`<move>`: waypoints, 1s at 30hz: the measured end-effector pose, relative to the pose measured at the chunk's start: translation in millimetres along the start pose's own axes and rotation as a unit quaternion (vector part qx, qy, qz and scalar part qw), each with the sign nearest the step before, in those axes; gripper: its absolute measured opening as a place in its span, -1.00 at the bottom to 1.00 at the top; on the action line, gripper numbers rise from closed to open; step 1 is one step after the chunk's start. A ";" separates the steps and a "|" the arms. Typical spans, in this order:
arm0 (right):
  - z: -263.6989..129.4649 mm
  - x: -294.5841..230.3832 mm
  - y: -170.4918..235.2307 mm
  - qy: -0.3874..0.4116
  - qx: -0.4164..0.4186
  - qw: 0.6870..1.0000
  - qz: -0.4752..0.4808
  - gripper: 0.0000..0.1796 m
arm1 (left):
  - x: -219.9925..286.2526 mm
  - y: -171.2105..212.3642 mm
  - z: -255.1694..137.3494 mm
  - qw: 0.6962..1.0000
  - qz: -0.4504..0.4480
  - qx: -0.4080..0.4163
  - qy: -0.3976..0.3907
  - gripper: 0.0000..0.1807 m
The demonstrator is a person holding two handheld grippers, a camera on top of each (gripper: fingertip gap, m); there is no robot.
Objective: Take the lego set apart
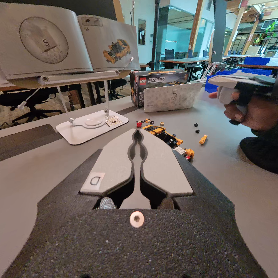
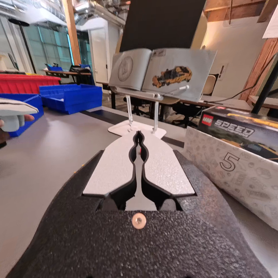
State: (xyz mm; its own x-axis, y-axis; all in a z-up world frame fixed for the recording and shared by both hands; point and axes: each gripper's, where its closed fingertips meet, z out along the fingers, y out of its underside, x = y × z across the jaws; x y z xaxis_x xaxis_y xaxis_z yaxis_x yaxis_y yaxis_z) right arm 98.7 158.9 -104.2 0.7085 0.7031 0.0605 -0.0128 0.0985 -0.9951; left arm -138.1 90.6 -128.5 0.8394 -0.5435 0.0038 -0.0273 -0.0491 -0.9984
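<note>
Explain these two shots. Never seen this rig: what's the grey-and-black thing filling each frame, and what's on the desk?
Each picture comes from a camera mounted on a handheld two-finger gripper, looking forward along its fingers. No robot arm: a person holds one gripper in each hand.

The left wrist view shows the left gripper, fingers closed together, holding nothing. At its right edge you see the person's hand with the other gripper.

The right wrist view shows the right gripper, also closed and empty.

On the grey table: a partly dismantled yellow lego car with loose pieces around it, the set's box, a numbered paper bag leaning against it, and an instruction booklet open on a white stand. Blue bins sit further back.
</note>
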 end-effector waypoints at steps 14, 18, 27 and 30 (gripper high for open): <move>9.7 -25.3 25.6 -0.047 -0.037 0.997 -0.042 -0.88 | -10.9 22.7 10.6 0.998 -0.021 -0.060 -0.019 -0.38; 7.7 -29.8 22.0 -0.056 -0.031 0.997 -0.040 -0.71 | -4.5 17.5 12.7 0.999 0.000 -0.045 -0.014 -0.66; 25.3 -39.9 20.8 -0.065 -0.037 0.995 -0.061 -0.53 | -25.8 -24.0 25.9 0.994 0.074 0.063 -0.046 -1.00; 43.6 -40.1 8.3 -0.062 -0.032 0.993 -0.097 -0.55 | -40.6 -44.6 33.5 0.989 0.102 0.094 -0.060 -1.00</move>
State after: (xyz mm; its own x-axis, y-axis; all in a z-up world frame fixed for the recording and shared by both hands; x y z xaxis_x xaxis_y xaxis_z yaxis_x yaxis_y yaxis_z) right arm 39.4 162.2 -111.5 0.6001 0.7573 0.2576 0.1634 0.1992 -0.9662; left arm -152.8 142.9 -86.0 0.8854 -0.4227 -0.1934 -0.1100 0.2137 -0.9707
